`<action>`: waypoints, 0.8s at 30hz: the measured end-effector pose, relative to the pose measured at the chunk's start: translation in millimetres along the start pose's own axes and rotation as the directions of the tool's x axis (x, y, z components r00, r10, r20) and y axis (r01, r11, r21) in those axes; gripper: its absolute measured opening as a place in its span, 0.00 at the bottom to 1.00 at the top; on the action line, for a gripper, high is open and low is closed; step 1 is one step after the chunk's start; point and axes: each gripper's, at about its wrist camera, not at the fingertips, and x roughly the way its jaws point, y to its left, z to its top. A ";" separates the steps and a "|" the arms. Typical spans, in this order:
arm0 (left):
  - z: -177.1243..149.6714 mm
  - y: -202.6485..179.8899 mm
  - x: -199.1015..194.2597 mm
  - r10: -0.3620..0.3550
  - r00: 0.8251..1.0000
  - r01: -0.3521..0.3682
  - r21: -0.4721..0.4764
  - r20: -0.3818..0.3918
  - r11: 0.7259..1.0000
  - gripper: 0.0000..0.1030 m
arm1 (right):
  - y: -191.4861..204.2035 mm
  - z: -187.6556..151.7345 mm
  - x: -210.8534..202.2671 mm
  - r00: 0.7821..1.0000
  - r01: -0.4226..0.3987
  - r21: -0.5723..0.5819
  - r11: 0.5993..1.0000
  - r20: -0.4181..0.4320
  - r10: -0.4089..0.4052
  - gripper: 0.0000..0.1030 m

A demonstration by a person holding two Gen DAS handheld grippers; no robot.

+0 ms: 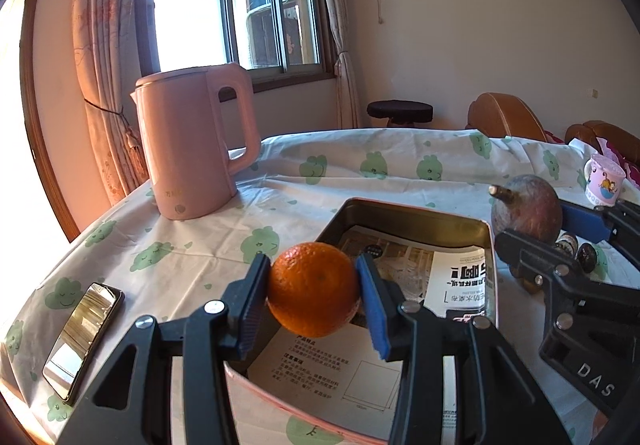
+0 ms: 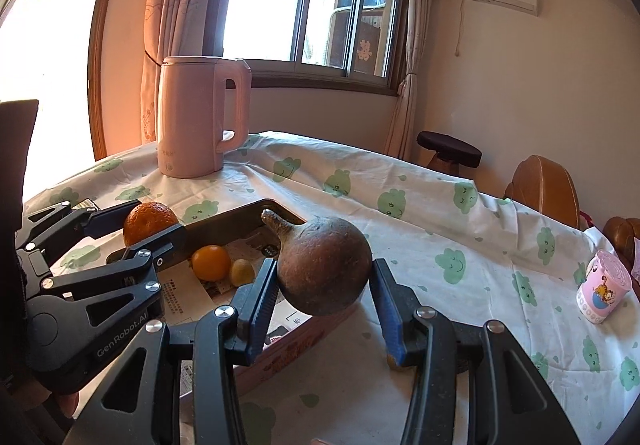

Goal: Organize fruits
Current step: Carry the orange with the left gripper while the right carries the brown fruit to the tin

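My left gripper [image 1: 314,291] is shut on an orange [image 1: 313,288] and holds it over the near left edge of a rectangular metal tin [image 1: 416,215] lined with printed paper. My right gripper [image 2: 324,277] is shut on a brown round fruit with a stem [image 2: 323,265], held above the tin's right rim [image 2: 240,213]. That fruit and gripper also show in the left wrist view [image 1: 527,207] at the right. Inside the tin lie a smaller orange fruit [image 2: 211,262] and a small yellow-green fruit [image 2: 241,271]. The held orange shows in the right wrist view [image 2: 149,221].
A pink electric kettle [image 1: 192,141] stands at the table's far left. A phone [image 1: 82,337] lies near the left edge. A pink cartoon cup [image 2: 603,293] stands at the right. Small dark items [image 1: 580,251] lie beside the tin. Chairs [image 2: 548,189] and a stool [image 2: 450,153] stand beyond the table.
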 end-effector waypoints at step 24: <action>-4.9 11.6 20.9 -0.009 0.997 0.011 0.013 -0.079 1.000 0.45 | 16.1 -2.1 39.4 0.992 -0.046 -0.013 0.999 -0.118 0.044 0.47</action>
